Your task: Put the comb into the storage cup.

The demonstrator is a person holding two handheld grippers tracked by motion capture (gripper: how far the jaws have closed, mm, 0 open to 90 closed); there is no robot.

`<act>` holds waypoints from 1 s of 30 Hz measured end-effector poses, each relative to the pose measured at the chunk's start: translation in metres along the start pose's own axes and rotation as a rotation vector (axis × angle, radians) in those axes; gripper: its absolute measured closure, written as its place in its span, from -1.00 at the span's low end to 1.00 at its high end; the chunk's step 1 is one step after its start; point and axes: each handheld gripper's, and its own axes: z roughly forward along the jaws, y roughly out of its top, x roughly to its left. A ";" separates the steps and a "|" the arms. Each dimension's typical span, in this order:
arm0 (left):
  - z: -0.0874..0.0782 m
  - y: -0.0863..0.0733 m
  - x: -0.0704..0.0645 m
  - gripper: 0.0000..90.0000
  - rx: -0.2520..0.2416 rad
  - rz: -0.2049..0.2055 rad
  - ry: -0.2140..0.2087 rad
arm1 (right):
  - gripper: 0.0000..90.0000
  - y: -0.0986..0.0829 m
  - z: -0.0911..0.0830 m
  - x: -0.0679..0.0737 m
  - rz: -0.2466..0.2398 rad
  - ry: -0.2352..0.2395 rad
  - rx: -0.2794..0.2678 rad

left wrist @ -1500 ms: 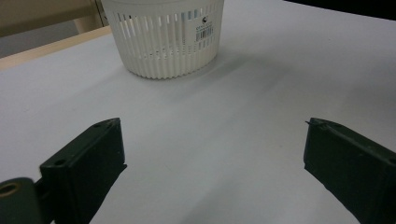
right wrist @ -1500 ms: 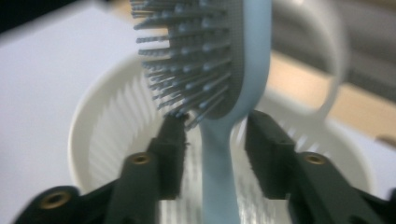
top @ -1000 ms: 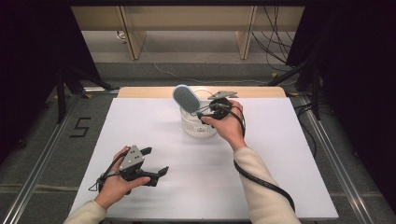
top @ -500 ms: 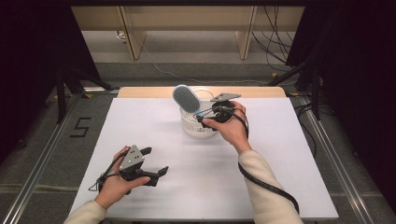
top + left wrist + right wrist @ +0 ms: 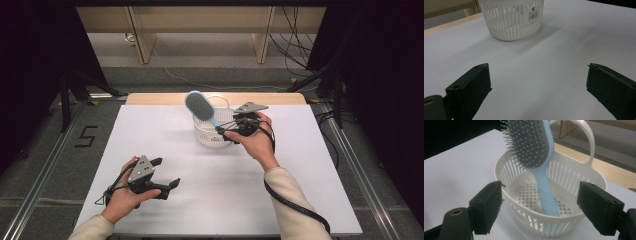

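Note:
A hairbrush (image 5: 200, 106) (image 5: 534, 142) with a light blue handle and a grey bristle head stands handle-down in a white slatted basket (image 5: 206, 137) (image 5: 524, 220) at the back middle of the white table (image 5: 300, 190). It leans left over the rim. My right gripper (image 5: 226, 131) (image 5: 540, 188) is open beside the basket's right side, its jaws wide on either side of the basket's near wall and touching nothing. My left gripper (image 5: 167, 172) (image 5: 537, 82) rests open near the table's front left, pointing at the basket (image 5: 511, 20), with nothing between its jaws.
The basket has a tall loop handle (image 5: 589, 140) at its far side. A wooden strip (image 5: 150, 98) runs along the table's back edge. Dark stands and cables (image 5: 300, 30) lie on the floor beyond, and a floor mark "5" (image 5: 86, 136) is left of the table.
My right gripper has drawn back a little to the right from the brush handle. The brush stays leaning in the basket. The left gripper has not moved.

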 end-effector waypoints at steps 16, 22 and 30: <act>0.000 0.000 0.001 -0.89 0.001 -0.003 0.005 | -0.53 -0.020 -0.022 -0.002 -0.006 0.016 -0.050; 0.000 0.000 0.001 -0.89 0.001 -0.002 0.006 | -0.52 -0.031 -0.033 -0.002 0.001 0.019 -0.063; 0.000 0.000 0.001 -0.89 0.001 0.001 0.008 | -0.52 -0.044 -0.046 -0.001 0.001 0.029 -0.075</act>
